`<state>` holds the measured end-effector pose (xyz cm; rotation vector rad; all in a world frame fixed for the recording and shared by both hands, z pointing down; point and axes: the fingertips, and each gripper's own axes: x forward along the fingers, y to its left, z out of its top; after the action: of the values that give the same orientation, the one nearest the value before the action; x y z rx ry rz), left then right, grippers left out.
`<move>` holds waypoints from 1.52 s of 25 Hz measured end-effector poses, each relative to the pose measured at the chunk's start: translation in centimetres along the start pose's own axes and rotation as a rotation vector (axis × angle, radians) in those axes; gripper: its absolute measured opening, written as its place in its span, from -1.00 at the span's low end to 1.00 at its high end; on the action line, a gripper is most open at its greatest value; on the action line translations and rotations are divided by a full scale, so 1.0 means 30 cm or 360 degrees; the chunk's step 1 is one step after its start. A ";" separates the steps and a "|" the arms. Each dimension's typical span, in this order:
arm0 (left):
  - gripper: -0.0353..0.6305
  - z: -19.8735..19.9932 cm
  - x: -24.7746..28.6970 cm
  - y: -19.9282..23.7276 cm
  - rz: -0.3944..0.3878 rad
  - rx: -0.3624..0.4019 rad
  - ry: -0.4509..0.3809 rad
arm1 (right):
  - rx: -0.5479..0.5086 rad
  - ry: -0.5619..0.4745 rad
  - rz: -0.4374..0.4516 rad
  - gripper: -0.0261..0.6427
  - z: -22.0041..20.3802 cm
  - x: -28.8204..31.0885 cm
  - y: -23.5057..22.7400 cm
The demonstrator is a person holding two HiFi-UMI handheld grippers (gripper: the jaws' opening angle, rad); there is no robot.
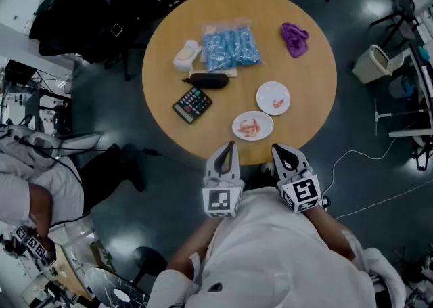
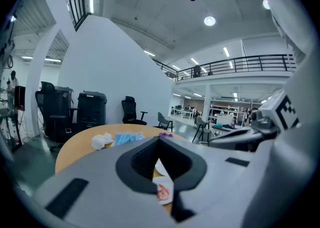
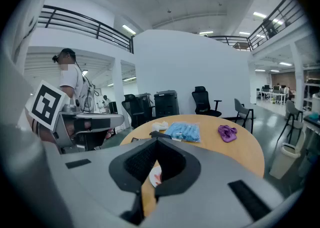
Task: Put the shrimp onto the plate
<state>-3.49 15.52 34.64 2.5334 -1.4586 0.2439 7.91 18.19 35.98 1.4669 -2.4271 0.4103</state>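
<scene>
Far to the left, a person in white stands on the floor. On the round wooden table, the left side has a white lump. Nearer lies a black calculator, and a long black thing lies between them. Just beside the lump is a blue bag.

The left gripper hangs over the near edge of the table. Its jaws are closed together with nothing in them.

Just past it sits a white plate with a pile of shrimp on it. A second white plate, a bit further away and to the right, holds one shrimp.

The right gripper is closed and empty too, close to the near plate.

A purple cloth lies at the far right of the table. A pale bin stands on the floor.
</scene>
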 end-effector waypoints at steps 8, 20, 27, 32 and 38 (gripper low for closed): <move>-0.87 0.010 -0.009 0.011 0.0037 -0.0032 -0.0007 | 0.0002 0.0006 0.0021 -0.87 0.000 -0.007 0.007; -0.87 -0.018 -0.019 -0.007 0.0078 -0.0034 0.0014 | -0.0018 0.0014 0.0002 -0.87 -0.029 -0.021 -0.010; -0.87 -0.042 0.002 -0.046 0.0112 -0.0041 0.0016 | -0.0018 0.0068 0.0006 -0.87 -0.067 -0.007 -0.050; -0.87 -0.056 0.017 -0.045 0.0189 -0.0063 0.0004 | -0.0001 0.0075 0.0066 -0.87 -0.071 0.037 -0.043; -0.87 -0.118 0.071 0.014 0.0189 -0.0055 0.0035 | 0.0010 0.0141 0.0037 -0.87 -0.110 0.138 -0.048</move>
<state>-2.93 14.49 38.62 2.4125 -1.5931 0.2620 7.62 15.43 40.73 1.3939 -2.3772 0.4782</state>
